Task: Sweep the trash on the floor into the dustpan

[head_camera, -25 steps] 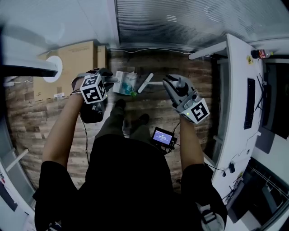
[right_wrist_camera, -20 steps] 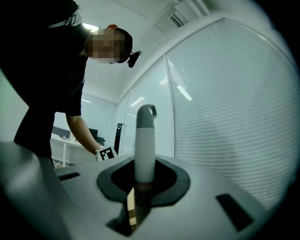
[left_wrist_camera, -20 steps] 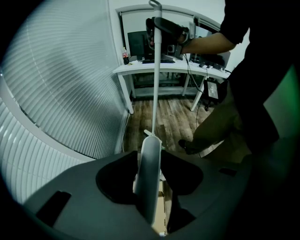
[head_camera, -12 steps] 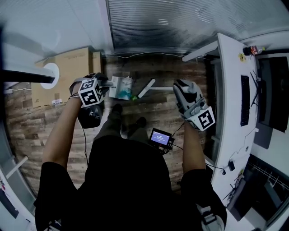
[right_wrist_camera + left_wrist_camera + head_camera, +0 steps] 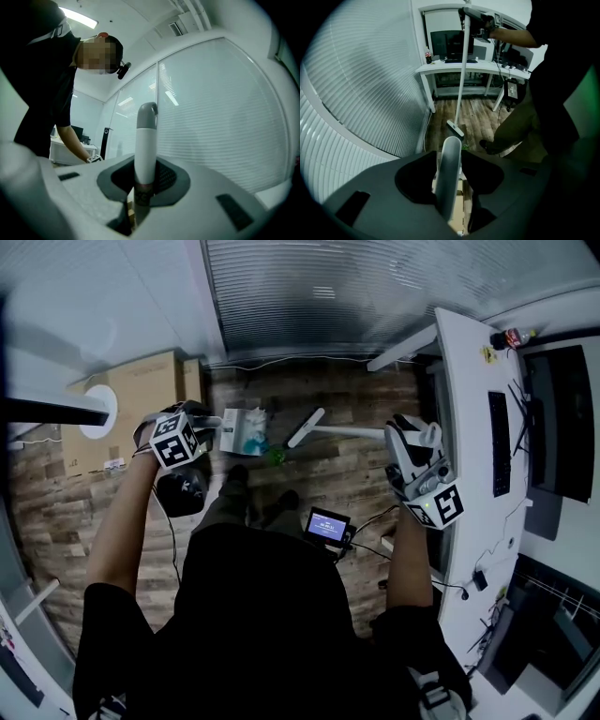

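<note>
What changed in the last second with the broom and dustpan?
The right gripper, shut on the broom handle, swung out to the right toward the desk. The left gripper has just been opening its jaws slightly, with the dustpan handle between them. The dustpan and broom head stayed put.

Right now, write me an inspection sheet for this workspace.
Surface: wood-plank floor.
Job's things: dustpan on floor; broom head beside it; green scrap between them, not yet in pan.
Clutter: cardboard box by the wall.
Grippers: left gripper tongs on dustpan handle, just opened a little; right gripper tongs clamped on broom handle.
Cables: lead from waist screen unit; more on white desk.
Surroundings: blinds; monitor on that desk.
</note>
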### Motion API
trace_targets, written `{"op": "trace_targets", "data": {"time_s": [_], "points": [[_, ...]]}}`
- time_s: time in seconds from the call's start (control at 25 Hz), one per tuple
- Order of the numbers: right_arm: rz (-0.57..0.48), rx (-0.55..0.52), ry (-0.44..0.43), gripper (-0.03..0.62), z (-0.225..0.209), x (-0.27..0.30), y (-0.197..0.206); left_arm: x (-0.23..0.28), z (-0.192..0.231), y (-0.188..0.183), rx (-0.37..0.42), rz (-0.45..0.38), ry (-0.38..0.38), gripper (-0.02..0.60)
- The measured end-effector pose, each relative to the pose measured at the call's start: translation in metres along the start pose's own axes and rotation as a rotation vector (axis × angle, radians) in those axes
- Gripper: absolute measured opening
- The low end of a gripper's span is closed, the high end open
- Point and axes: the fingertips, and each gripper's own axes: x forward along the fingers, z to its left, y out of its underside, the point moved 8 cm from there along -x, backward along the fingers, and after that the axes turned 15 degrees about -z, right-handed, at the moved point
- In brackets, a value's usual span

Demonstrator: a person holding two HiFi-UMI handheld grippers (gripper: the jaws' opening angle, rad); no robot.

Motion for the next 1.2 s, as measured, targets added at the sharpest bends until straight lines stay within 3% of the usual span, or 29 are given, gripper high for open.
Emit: {"op": "trace_targets", "data": {"time_s": [0.2,0.32,0.64,0.76,0.88,1.04,1.12,1.2], "points": [[0.103,-0.027,0.044,0.058,-0.004,-0.024,-0.004,-0.023,0.003,-0.009,-0.005,-0.055,-0.057,0.169],[0.142,0.015,0.095,0.058,-0.013,-0.052,0.005,-0.030,0.004,-0.011,-0.012,-0.062,-0.075,0.169],[0.347,0.042,0.110,0.055,-0.019,-0.127,0.059,-0.006,-0.002,0.002,0.007,0.028,-0.002,0.164],[0.430,0.036,0.120,0.055,-0.020,-0.146,0.088,-0.001,-0.002,0.003,0.005,0.022,-0.002,0.146],[0.503,0.042,0.094,0.054,-0.013,-0.158,0.117,0.000,-0.002,0.001,0.003,0.014,-0.003,0.146],[0.568,0.050,-0.035,0.054,0.017,-0.152,0.160,-0.002,-0.005,0.001,0.009,0.013,0.005,0.144],[0.545,0.063,-0.055,0.054,0.030,-0.136,0.181,-0.003,-0.004,0.001,0.005,0.003,0.005,0.144],[0.495,0.070,-0.022,0.054,0.036,-0.109,0.195,-0.002,-0.002,0.001,0.004,-0.006,0.009,0.144]]}}
